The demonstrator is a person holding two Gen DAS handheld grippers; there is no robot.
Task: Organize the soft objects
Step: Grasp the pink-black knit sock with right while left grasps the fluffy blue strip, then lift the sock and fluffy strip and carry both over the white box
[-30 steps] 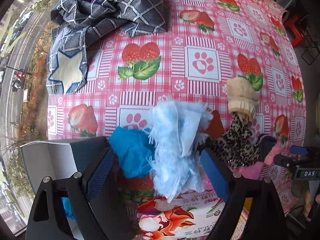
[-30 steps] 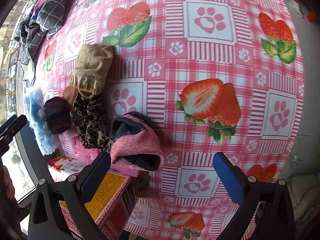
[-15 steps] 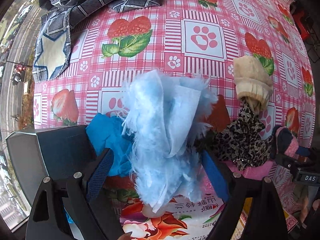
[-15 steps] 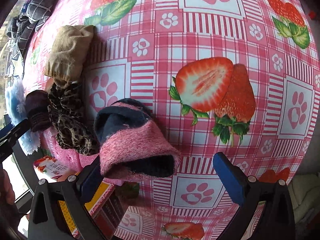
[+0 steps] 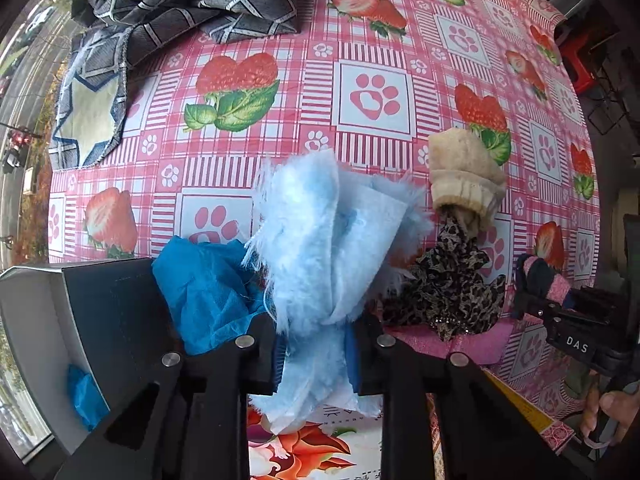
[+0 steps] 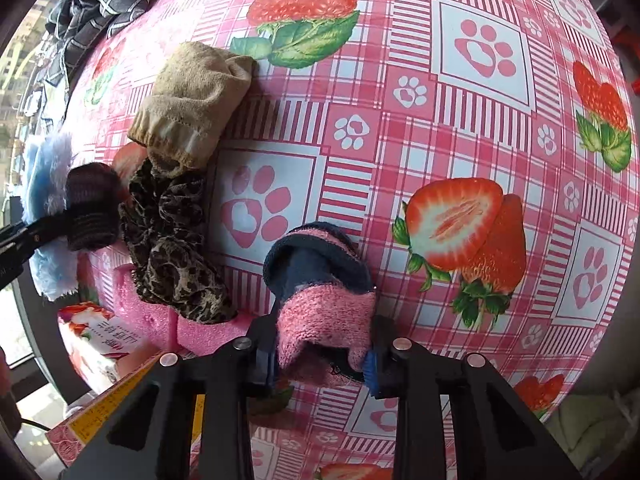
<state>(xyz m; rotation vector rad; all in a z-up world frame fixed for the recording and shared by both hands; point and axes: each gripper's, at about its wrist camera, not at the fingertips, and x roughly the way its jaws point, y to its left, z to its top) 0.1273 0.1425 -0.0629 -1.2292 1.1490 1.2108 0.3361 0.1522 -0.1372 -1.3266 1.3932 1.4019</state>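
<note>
Wide open room is seen across the far and right stretch of the desk [image 6: 460,128], where only patterned cloth is laid. The left side is crowded: a tan sock [image 6: 192,104], a leopard-print fabric [image 6: 172,248] and a dark brown sock [image 6: 94,212] are bunched touching one another, with pink foam [image 6: 208,326] just beneath them. The near left edge is blocked by a printed box [image 6: 100,344]. In the left wrist view, the way forward is filled by fluffy blue fabric [image 5: 320,248], flanked by a blue bag [image 5: 204,292] and an open grey box [image 5: 52,320]. The far left corner is taken up by a grey checked cloth [image 5: 180,4]; between it and the near clutter, a clear band of desk is left.
</note>
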